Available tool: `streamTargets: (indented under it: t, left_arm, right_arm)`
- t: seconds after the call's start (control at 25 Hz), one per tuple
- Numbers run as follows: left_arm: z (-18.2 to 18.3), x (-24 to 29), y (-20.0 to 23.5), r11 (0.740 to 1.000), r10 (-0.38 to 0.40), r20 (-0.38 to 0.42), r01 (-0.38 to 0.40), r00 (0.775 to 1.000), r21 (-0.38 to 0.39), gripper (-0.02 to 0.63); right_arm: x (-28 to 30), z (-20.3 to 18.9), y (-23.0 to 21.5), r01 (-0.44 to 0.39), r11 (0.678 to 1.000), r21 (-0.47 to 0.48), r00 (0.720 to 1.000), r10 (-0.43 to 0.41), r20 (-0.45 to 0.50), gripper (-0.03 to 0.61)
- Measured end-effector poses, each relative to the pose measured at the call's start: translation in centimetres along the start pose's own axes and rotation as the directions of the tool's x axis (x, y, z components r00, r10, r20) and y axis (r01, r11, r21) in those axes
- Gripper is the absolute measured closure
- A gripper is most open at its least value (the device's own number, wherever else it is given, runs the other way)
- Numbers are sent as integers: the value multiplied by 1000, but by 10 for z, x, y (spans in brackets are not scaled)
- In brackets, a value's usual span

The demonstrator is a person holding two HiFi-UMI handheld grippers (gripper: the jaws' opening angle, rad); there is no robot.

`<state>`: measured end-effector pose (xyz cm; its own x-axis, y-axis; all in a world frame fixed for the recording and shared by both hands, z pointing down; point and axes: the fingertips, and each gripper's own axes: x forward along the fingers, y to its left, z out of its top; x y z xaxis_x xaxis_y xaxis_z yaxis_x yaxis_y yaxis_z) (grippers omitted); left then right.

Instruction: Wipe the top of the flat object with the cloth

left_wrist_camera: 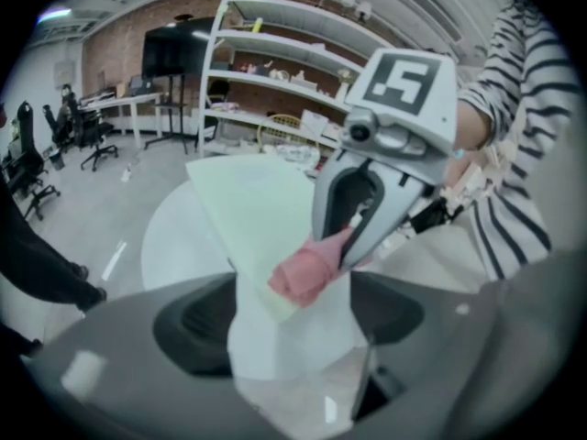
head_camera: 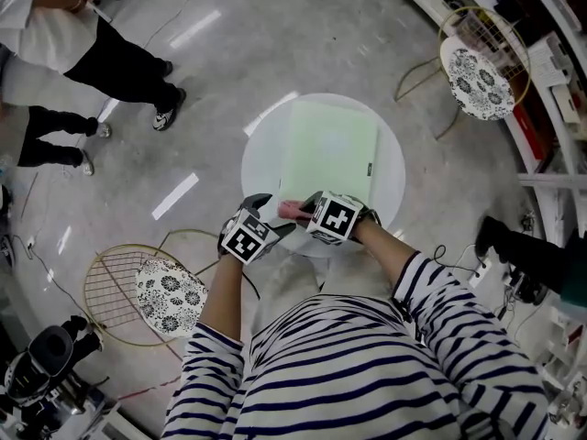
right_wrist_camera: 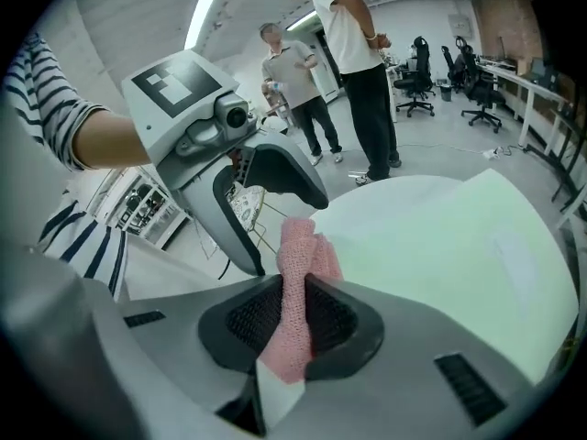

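Observation:
A pale green flat sheet lies on the round white table. My right gripper is shut on a pink cloth at the sheet's near left corner. In the right gripper view the cloth stands pinched between the dark pads of the right gripper, with the sheet beyond. The left gripper hangs just left of the cloth, over the table's near edge. Its jaws stand wide with nothing between them; past them the cloth bunches on the sheet's corner.
A wire chair with a patterned cushion stands near left of the table, another at the far right. People stand at the upper left. Shelving runs along the right wall. A camera rig is at the bottom left.

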<state>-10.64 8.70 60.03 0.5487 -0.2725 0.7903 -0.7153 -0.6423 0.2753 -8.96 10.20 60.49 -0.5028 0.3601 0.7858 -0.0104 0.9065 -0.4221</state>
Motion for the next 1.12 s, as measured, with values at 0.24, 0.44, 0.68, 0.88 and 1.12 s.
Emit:
streamTargets:
  t: [0.24, 0.44, 0.68, 0.88, 1.12]
  left_arm:
    - [5, 6, -5, 1000, -17, -16, 17, 1000, 17, 238]
    - [13, 17, -4, 999, -21, -29, 22, 999, 36, 238]
    - [32, 28, 1, 999, -20, -28, 21, 999, 42, 239]
    - [42, 34, 5, 999, -30, -44, 32, 999, 44, 239]
    - [48, 43, 5, 998, -44, -55, 47, 998, 39, 239]
  right_arm:
    - [-19, -25, -12, -27, 999, -31, 997, 24, -74, 528]
    - [-33, -31, -33, 1, 999, -49, 996, -5, -88, 528]
    - [-47, -26, -70, 76, 995, -70, 993, -82, -84, 528]
    - [-60, -19, -108, 130, 988, -83, 987, -137, -85, 528]
    - [-77, -8, -156, 194, 977, -92, 975, -202, -88, 528]
